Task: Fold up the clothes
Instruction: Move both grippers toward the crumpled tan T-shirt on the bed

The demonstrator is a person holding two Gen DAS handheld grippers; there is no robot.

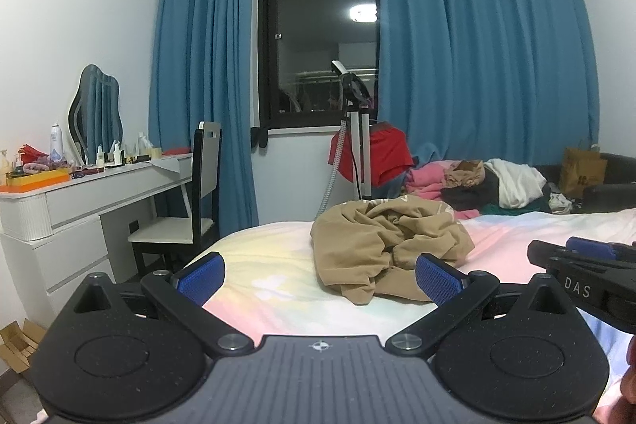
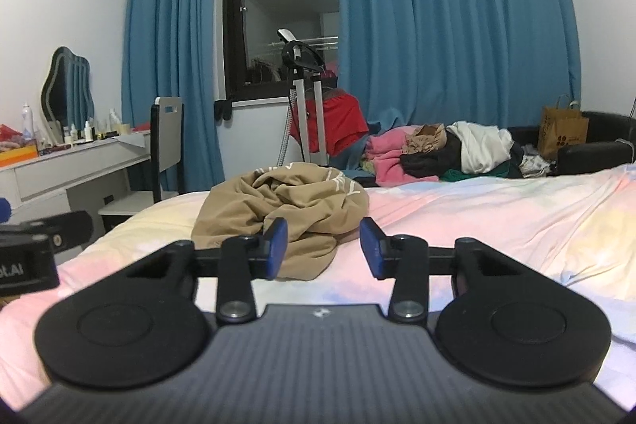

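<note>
A crumpled tan garment [image 1: 387,245] lies in a heap on the pastel bedsheet [image 1: 278,273]; it also shows in the right wrist view [image 2: 286,201]. My left gripper [image 1: 318,279] is open wide and empty, hovering over the bed just short of the garment's near edge. My right gripper [image 2: 322,249] is open and empty, its left pad in front of the garment's near hem. The right gripper's body shows at the right edge of the left wrist view [image 1: 584,277]. The left gripper's body shows at the left edge of the right wrist view [image 2: 31,249].
A pile of mixed clothes [image 2: 449,153] lies at the bed's far side. A garment steamer stand [image 2: 306,98] with a red garment stands by the window. A white dressing table [image 1: 79,197] and chair [image 1: 198,185] stand left. A paper bag [image 2: 562,130] sits on a black sofa.
</note>
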